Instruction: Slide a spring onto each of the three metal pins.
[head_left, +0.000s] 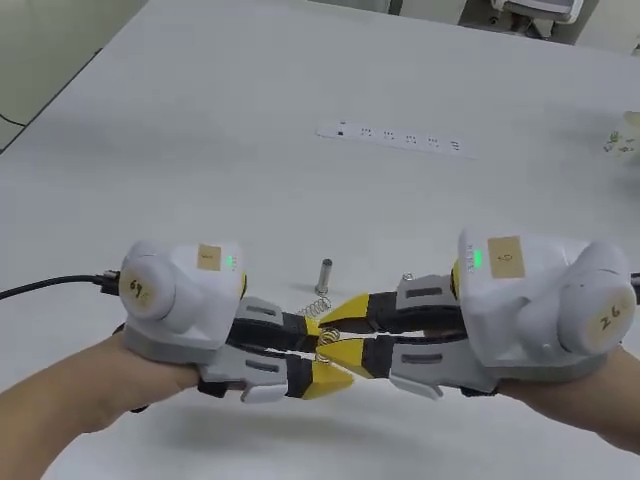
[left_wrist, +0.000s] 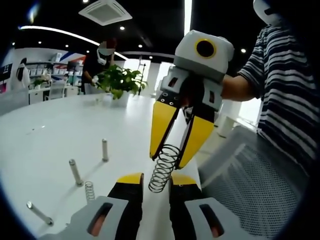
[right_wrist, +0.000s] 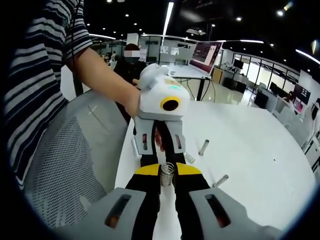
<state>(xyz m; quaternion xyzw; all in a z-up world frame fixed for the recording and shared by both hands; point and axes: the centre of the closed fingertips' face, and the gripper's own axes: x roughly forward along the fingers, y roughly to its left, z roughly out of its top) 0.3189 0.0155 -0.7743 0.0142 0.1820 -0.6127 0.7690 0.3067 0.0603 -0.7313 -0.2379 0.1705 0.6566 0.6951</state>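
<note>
Right gripper (right_wrist: 168, 171) pinching spring (right_wrist: 167, 175) | left gripper (left_wrist: 156, 178) grip unclear | left gripper view: three pins (left_wrist: 75, 171), loose spring (left_wrist: 89, 191)

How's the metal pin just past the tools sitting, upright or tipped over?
Upright: the metal pin stands on its end on the table, with a loose spring beside it.

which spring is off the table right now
The spring pinched by the right gripper, its free end at the left gripper: it hangs in the air. The other spring lies loose on the table.
</note>
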